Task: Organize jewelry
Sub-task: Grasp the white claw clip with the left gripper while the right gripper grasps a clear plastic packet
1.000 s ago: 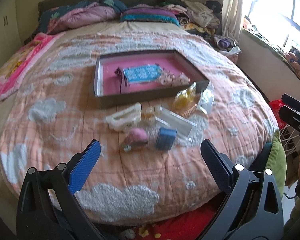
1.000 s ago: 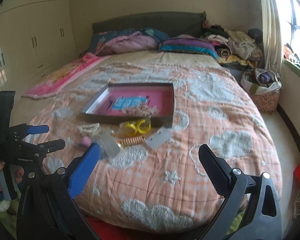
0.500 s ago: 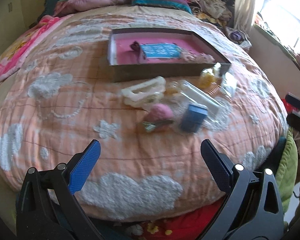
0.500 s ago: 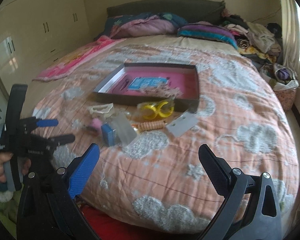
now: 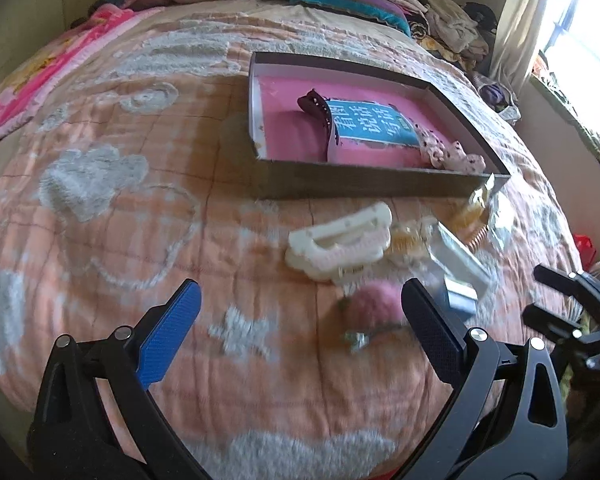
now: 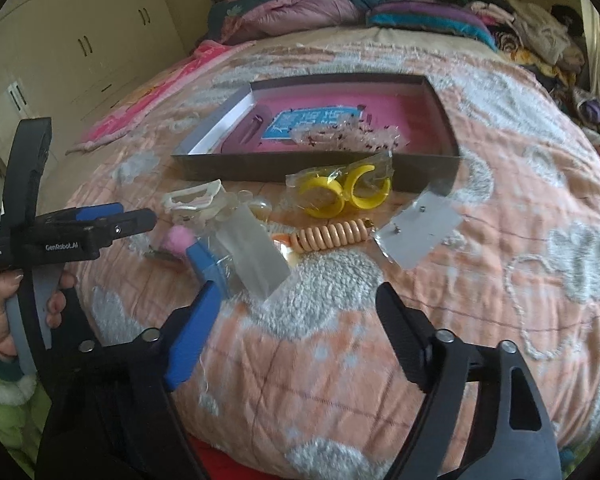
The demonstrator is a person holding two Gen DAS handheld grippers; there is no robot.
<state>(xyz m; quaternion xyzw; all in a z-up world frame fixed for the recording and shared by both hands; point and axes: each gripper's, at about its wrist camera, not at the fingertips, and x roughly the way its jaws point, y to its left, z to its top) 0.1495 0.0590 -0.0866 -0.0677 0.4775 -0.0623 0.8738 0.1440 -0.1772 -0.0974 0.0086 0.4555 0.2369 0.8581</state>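
A dark box with a pink lining (image 5: 364, 186) (image 6: 324, 168) lies on the bed and holds a blue card, a dark hair clip (image 5: 320, 116) and a pale floral piece. In front of it lie a white claw clip (image 5: 340, 236) (image 6: 192, 200), a pink pompom clip (image 5: 376, 304) (image 6: 178, 238), a small blue box (image 6: 208, 266), clear packets, bagged yellow rings (image 6: 344, 192), an orange spiral tie (image 6: 332, 236) and a grey earring card (image 6: 420, 228). My left gripper (image 5: 300, 324) is open just short of the pompom clip. My right gripper (image 6: 296, 328) is open and empty, short of the pile.
The items lie on an orange quilt with white clouds (image 5: 100, 220). Pillows and piled clothes (image 6: 520, 28) sit at the far end. Cupboards (image 6: 80, 40) stand on the left. The left gripper and the hand holding it show in the right wrist view (image 6: 72, 232).
Both grippers have moved closer to the pile of items and lower over the quilt. Both stay open. Nothing has been picked up.
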